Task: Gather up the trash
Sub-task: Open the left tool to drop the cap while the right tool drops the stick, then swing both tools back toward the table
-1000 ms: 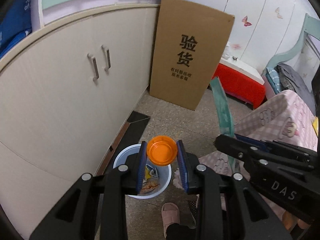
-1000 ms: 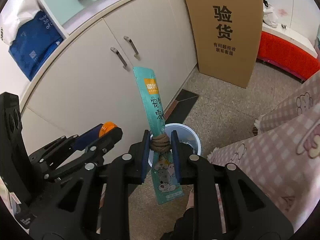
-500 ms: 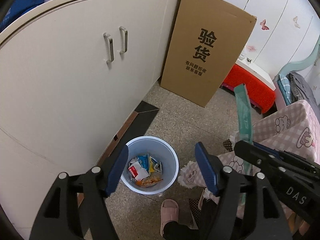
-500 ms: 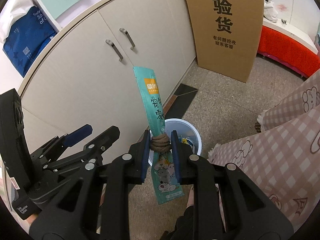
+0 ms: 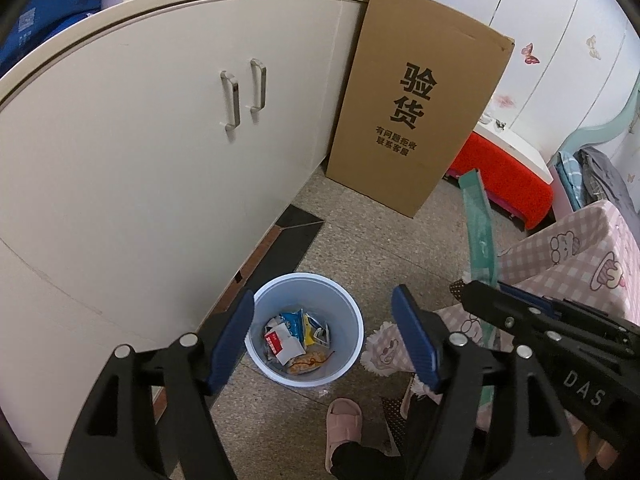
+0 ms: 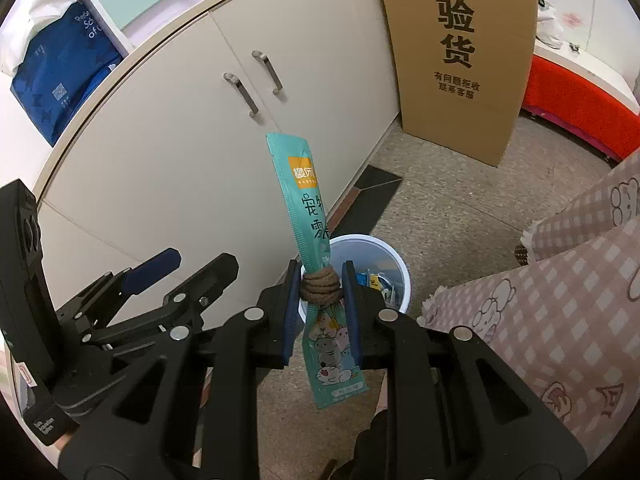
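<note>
Seen from the left wrist, the left gripper [image 5: 322,332] hangs over a pale blue wastebasket [image 5: 348,316] on the speckled floor, its blue-padded jaws spread wide with nothing between them. Inside the basket lie crumpled wrappers [image 5: 296,340] in white, blue, yellow and orange. The right gripper [image 6: 319,292] has its jaws drawn in tight on a long teal snack sachet [image 6: 304,204], pinching it at a wrap of brown twine [image 6: 320,290] around its middle, so that the packet stands nearly upright above the basket (its printed cartoon end hangs below the pads). A cream two-door cabinet [image 5: 160,168] and a tall cardboard box [image 5: 416,120] stand behind; a pink slipper [image 5: 342,424] shows near the basket.
</note>
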`<act>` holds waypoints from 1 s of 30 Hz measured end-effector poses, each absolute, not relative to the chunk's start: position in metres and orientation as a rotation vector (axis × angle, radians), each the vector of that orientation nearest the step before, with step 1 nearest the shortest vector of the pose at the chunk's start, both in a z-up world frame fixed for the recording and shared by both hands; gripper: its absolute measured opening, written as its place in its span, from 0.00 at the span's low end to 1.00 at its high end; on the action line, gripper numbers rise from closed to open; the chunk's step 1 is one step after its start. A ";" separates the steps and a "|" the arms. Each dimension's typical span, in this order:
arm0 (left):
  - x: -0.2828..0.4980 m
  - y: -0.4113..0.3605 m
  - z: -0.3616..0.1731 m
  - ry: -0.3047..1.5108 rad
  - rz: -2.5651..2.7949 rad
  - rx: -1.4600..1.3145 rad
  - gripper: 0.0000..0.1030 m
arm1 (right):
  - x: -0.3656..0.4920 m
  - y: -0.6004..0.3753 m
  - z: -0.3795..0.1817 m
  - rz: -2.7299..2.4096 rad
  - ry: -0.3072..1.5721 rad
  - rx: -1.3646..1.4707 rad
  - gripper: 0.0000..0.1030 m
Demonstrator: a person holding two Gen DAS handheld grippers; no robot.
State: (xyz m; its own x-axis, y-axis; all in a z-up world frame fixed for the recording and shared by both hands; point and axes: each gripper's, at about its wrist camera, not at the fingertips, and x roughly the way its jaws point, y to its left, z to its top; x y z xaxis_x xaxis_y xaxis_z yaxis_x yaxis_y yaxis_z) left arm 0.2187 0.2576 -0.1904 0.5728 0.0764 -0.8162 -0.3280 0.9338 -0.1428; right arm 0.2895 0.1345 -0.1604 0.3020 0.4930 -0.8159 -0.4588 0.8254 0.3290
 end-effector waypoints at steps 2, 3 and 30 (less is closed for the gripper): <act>0.217 0.261 -0.192 0.937 0.249 -0.303 0.68 | 0.290 0.139 -0.162 0.637 1.097 0.032 0.20; 0.217 0.263 -0.192 0.937 0.254 -0.309 0.68 | 0.290 0.141 -0.162 0.640 1.095 0.029 0.20; 0.206 0.302 -0.198 0.949 0.412 -0.382 0.69 | 0.298 0.140 -0.158 0.604 0.997 0.079 0.63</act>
